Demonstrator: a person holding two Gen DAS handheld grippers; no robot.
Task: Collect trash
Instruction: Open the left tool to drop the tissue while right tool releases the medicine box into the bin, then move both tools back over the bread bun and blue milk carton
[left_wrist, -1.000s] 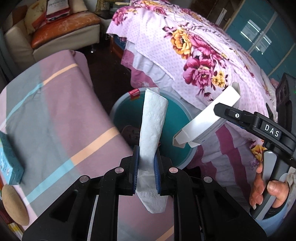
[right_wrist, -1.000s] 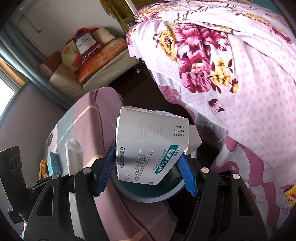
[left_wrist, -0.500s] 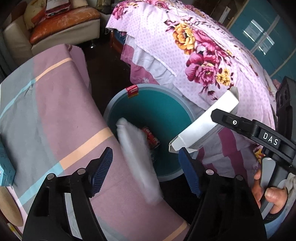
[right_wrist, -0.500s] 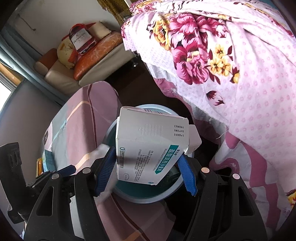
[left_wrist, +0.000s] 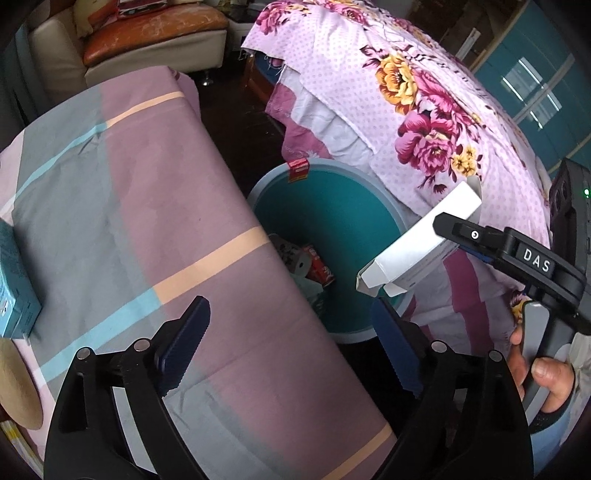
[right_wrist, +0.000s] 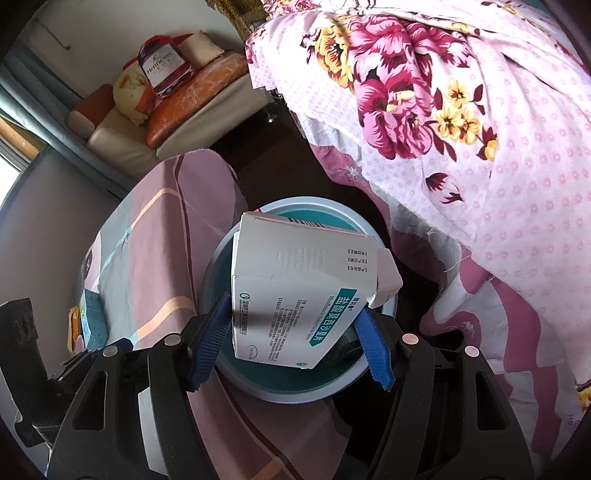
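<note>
My left gripper (left_wrist: 291, 343) is open and empty over the table's edge, beside a teal round trash bin (left_wrist: 373, 225) on the floor. White tissue (left_wrist: 295, 254) and red wrappers (left_wrist: 317, 264) lie in the bin. My right gripper (right_wrist: 291, 345) is shut on a white medicine box (right_wrist: 295, 291) with a green band, held above the bin (right_wrist: 280, 387). The box (left_wrist: 417, 243) and right gripper (left_wrist: 458, 229) also show in the left wrist view, over the bin's right rim.
A table with a pink, grey and blue striped cloth (left_wrist: 122, 206) is left of the bin. A blue box (left_wrist: 14, 280) and a round tan object (left_wrist: 14, 384) lie at its left edge. A floral bed (left_wrist: 417, 103) stands to the right, a sofa (left_wrist: 147, 40) behind.
My left gripper opened and let go of the white tissue, which fell into the bin. The right gripper still holds the box over the bin.
</note>
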